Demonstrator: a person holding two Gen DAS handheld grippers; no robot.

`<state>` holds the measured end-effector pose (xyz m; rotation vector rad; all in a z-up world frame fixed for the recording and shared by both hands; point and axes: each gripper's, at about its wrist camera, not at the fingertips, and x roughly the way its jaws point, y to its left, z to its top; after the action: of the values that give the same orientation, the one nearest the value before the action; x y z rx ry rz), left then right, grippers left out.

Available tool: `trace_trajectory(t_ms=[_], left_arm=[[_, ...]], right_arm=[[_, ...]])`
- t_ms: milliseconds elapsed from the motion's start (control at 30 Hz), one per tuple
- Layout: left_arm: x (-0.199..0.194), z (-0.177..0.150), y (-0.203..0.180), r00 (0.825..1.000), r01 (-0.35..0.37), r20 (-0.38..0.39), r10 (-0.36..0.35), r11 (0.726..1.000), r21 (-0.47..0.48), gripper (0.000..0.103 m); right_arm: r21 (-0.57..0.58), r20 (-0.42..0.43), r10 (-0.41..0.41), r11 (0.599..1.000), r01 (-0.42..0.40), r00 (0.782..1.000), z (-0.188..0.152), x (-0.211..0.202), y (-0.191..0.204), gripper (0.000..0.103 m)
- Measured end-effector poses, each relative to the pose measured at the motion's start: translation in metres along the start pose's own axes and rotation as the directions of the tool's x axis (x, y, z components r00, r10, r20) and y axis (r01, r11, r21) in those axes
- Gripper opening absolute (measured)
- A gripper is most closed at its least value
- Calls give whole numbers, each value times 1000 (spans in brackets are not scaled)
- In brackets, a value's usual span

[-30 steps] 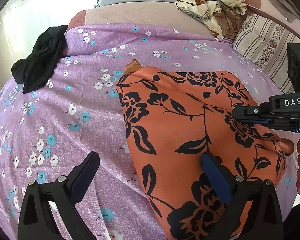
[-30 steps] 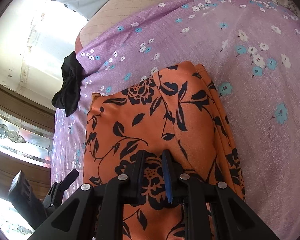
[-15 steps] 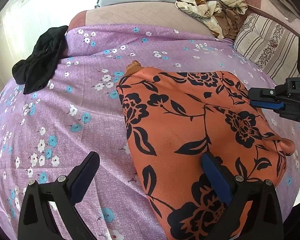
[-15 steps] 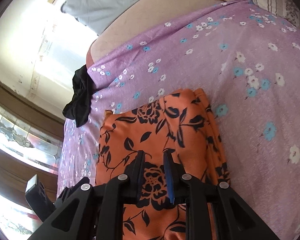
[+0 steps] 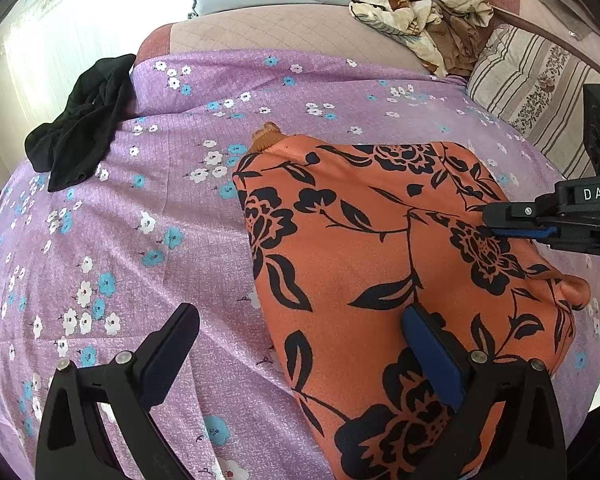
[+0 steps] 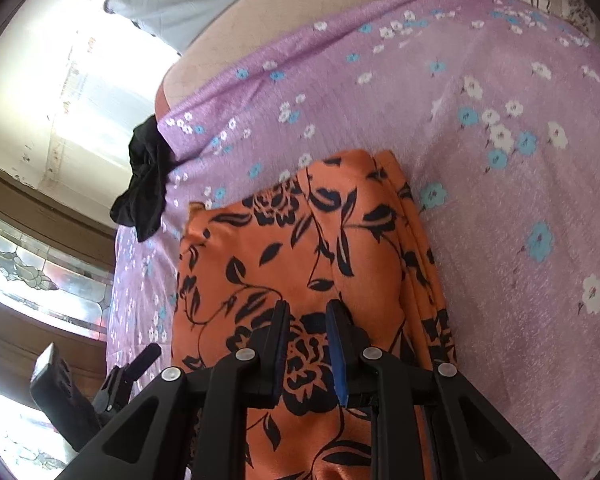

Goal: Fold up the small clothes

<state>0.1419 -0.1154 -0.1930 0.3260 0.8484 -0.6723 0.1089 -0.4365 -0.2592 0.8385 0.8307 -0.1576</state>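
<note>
The left gripper (image 5: pixel 296 354) stood with its 2 jaws spread wide, gripping nothing: its right finger (image 5: pixel 432 360) lay over the near part of the folded orange garment with black flower print (image 5: pixel 380 264), its left finger (image 5: pixel 168 352) over bare cloth. The right gripper (image 6: pixel 306 346) had its jaws drawn near together with a narrow gap between them, above the same garment; nothing was pinched. The garment lay flat on the purple bed sheet with white and blue flowers (image 5: pixel 140 248), a doubled edge along its right side in the right wrist view. A crumpled black cloth (image 5: pixel 80 132) sat at the sheet's far left edge, well apart. A cream patterned heap of clothes (image 5: pixel 420 0) lay beyond the sheet.
</note>
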Motion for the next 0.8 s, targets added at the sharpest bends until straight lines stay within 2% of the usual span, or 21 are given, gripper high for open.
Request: trace_trajectory(t_ms=[233, 500, 600, 800], left_arm=[[0, 0, 0, 1000, -2, 1, 2, 1000, 5, 101], [0, 0, 0, 1000, -2, 1, 2, 1000, 4, 101], [-1, 0, 0, 1000, -2, 1, 2, 1000, 5, 101], [0, 0, 0, 1000, -2, 1, 2, 1000, 4, 101]], right_arm=[[-9, 14, 9, 1000, -9, 1000, 0, -5, 2, 22], [-44, 99, 37, 999, -32, 994, 4, -23, 11, 24], [-50, 101, 35, 998, -30, 994, 3, -23, 13, 28], [-41, 99, 29, 999, -25, 995, 4, -22, 9, 28]])
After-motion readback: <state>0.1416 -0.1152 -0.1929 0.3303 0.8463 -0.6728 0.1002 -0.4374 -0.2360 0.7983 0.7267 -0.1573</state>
